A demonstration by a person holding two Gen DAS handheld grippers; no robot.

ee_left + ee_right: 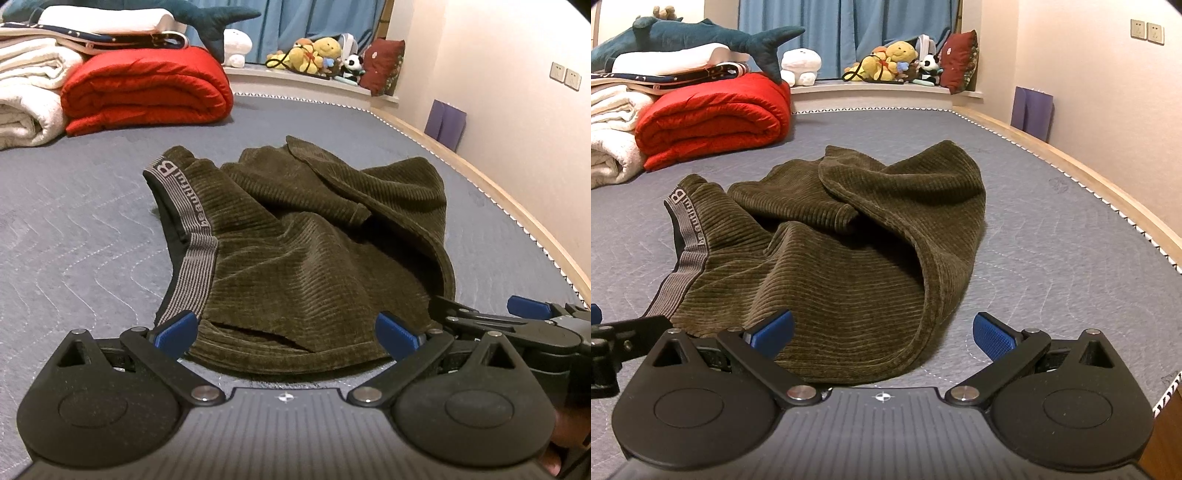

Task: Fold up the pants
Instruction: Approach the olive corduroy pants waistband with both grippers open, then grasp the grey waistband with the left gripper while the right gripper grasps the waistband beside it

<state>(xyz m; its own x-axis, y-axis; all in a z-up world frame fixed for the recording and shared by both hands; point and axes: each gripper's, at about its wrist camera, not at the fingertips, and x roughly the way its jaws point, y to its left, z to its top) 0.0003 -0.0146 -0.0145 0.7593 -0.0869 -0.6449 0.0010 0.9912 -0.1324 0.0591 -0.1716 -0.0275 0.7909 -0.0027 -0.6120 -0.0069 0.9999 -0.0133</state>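
Olive ribbed pants (grey-striped waistband)

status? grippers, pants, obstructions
Left gripper open, right gripper open, both empty. Pants crumpled, unfolded on bed. Nothing blocking nearby.

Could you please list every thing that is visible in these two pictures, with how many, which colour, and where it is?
pants: one, olive corduroy, grey waistband, crumpled on the bed's middle
bed: one, grey quilted cover, under everything
red quilt: one, folded, far left
white blankets: folded stack, beside the quilt
shark plush: one, teal, on top of the stack
white mushroom plush: one, on the window ledge
soft toys: a yellow-and-mixed heap, ledge
dark red cushion: one, ledge's right end
blue curtains: behind the ledge
left gripper: black, blue pads, open
right gripper: same, open
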